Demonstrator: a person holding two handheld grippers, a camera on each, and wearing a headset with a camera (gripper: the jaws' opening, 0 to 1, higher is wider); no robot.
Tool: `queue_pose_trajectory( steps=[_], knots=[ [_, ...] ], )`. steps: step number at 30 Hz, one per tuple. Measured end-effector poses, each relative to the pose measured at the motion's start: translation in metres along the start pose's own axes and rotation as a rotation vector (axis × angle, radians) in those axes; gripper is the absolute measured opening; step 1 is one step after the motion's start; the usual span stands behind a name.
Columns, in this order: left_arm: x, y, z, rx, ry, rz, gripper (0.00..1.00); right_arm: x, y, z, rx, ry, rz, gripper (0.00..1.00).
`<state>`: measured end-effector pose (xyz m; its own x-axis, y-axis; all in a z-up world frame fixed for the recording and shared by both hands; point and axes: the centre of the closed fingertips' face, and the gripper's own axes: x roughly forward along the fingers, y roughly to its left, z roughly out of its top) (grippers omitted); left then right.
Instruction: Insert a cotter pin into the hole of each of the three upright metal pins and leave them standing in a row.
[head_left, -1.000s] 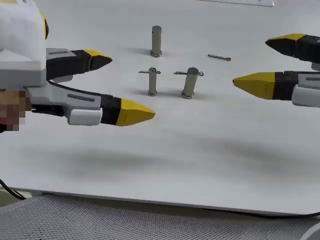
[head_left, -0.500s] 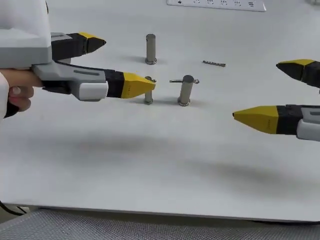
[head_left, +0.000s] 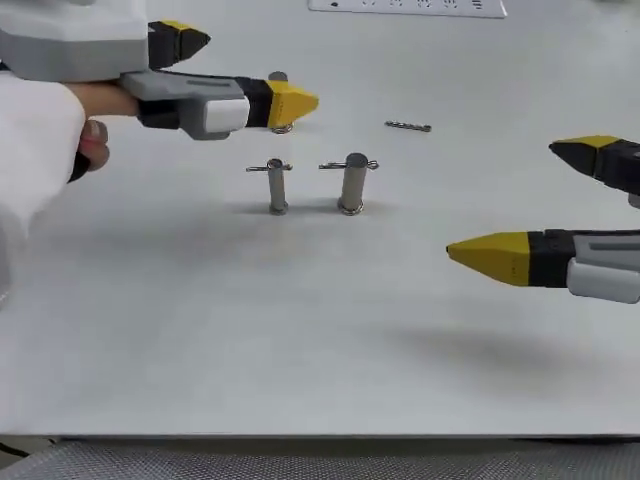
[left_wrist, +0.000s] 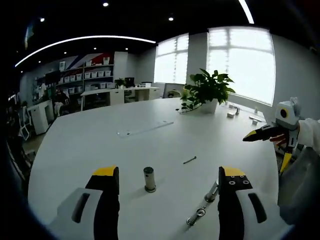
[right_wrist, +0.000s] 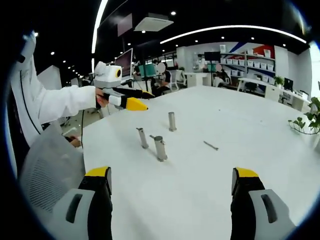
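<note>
**Two pins done, left gripper now at the third**

Two of the three upright pins, the front-left pin (head_left: 277, 187) and the front-right pin (head_left: 352, 183), already carry cotter pins through their heads. They stand side by side on the white table (head_left: 300, 330). What has changed in the last second is my left gripper (head_left: 245, 72). It has travelled from the near-left side up to the bare back pin (left_wrist: 149, 179), which its own view now frames between wide-apart jaws holding nothing. In the head view its lower jaw covers most of that pin. My right gripper (head_left: 508, 200) has dropped back toward me, jaws also spread and empty. The loose cotter pin (head_left: 408, 126) lies flat on the table, apart from the back pin and to its right. I read this as the start of the last insertion: left takes the back pin, right would fetch the cotter pin. That pin also stands behind the other two, not yet in their row.
</note>
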<state>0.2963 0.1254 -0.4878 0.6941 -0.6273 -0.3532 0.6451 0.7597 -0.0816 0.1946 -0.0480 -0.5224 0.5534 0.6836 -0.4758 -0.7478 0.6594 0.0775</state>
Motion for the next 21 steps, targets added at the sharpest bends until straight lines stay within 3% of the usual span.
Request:
queue_pose_trajectory(
  steps=[7,11,18,21],
  knots=[
    [0.025,0.018,-0.010,-0.001,0.047,0.005,0.66,-0.004,0.000,0.000,0.010,-0.008,-0.007,0.97],
    [0.037,0.022,-0.024,0.051,0.107,-0.033,0.59,-0.006,-0.001,-0.003,0.019,-0.004,-0.012,0.97],
    [0.052,0.039,-0.036,0.045,0.137,-0.010,0.46,-0.006,0.002,-0.008,0.030,0.006,-0.011,0.96],
    [0.057,0.040,-0.039,0.040,0.143,-0.017,0.37,-0.005,0.002,-0.010,0.032,0.009,-0.008,0.96]
  ],
)
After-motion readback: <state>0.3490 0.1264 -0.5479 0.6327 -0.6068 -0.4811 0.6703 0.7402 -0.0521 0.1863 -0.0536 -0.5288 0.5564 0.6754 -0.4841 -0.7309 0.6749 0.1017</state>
